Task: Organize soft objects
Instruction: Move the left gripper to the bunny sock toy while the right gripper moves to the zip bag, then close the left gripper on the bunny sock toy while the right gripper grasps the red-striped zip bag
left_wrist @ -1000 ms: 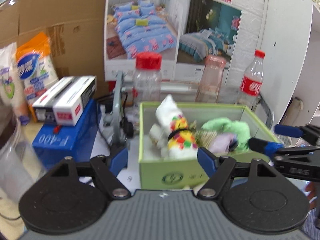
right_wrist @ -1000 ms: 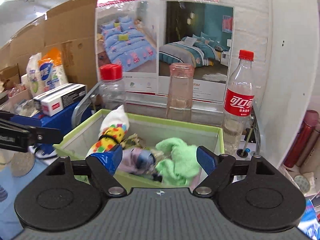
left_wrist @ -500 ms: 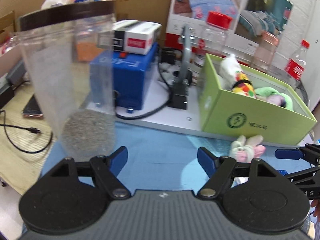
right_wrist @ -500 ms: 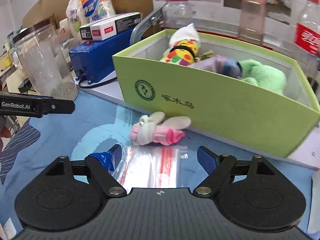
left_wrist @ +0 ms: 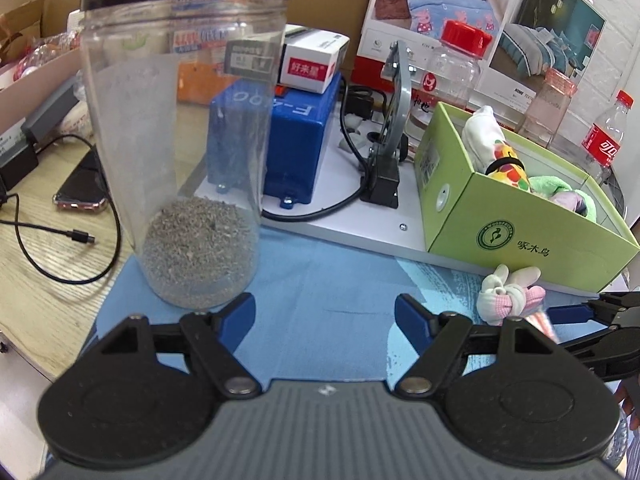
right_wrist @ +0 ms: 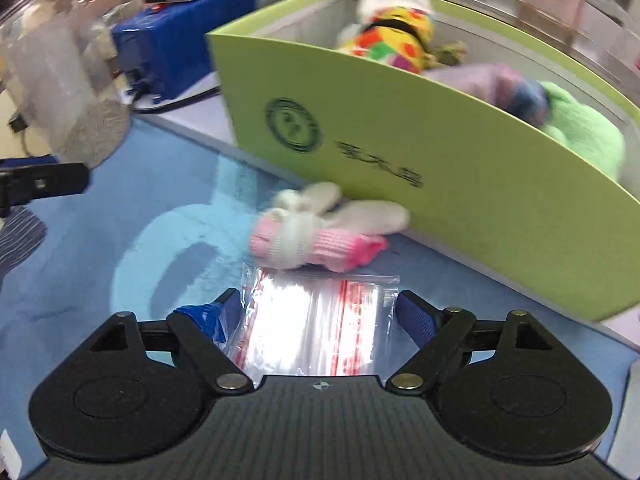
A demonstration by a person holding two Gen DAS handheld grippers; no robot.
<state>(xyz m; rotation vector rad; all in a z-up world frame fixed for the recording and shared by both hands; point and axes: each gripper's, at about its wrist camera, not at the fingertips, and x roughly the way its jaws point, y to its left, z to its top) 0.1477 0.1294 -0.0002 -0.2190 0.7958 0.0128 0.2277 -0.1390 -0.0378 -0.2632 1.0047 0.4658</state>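
A pink and white sock bundle (right_wrist: 316, 234) lies on the blue mat against the front wall of the green box (right_wrist: 460, 168); it also shows in the left wrist view (left_wrist: 508, 294). A clear zip bag with red stripes (right_wrist: 316, 328) lies flat between the open fingers of my right gripper (right_wrist: 320, 314). The box (left_wrist: 520, 236) holds a yellow spotted soft toy (right_wrist: 396, 36), a purple cloth (right_wrist: 488, 80) and a green cloth (right_wrist: 584, 132). My left gripper (left_wrist: 324, 318) is open and empty above the mat, left of the socks.
A tall clear jar with grey granules (left_wrist: 188, 140) stands just ahead of my left gripper. A blue machine (left_wrist: 296, 136) with cables and boxes sits behind it. Bottles (left_wrist: 460, 68) stand behind the box. A phone (left_wrist: 80, 188) and a cable lie on the wooden desk at left.
Both grippers have dropped from box height down towards the mat. The right gripper has moved in over the zip bag, closer to the socks. The jar has come close to the left gripper.
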